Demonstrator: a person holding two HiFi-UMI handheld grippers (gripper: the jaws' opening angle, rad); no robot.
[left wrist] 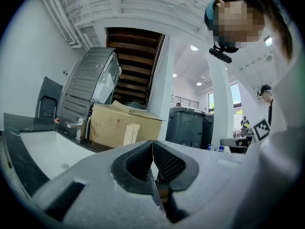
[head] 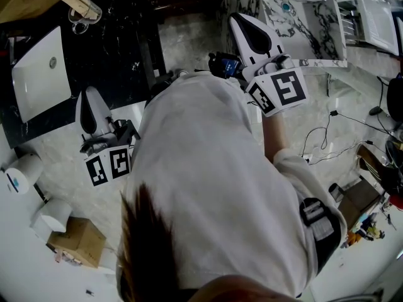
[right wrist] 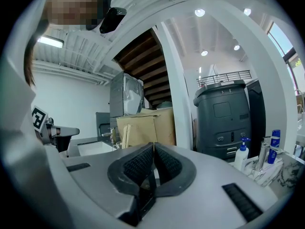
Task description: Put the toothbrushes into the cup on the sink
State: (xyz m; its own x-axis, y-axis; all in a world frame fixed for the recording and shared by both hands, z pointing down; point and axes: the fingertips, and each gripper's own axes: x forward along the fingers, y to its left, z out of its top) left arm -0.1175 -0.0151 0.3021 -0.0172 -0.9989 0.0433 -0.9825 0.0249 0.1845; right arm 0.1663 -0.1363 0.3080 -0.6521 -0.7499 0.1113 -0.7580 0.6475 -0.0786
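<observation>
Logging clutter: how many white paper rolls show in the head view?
2. One paper roll lies at the left edge; the other paper roll sits just below it in the picture, beside the cardboard box. The person's body may hide more.

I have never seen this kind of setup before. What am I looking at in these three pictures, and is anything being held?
There is no robot arm here. A person in a white shirt carries a two-jaw gripper in each hand. The head view looks steeply down over their back. The other two pictures come from cameras riding on the left gripper and the right gripper, each looking along its own jaws. Both pairs of jaws are shut with nothing between them. On the dark counter are a white sink and a clear cup with pale sticks in it, too small to name.
</observation>
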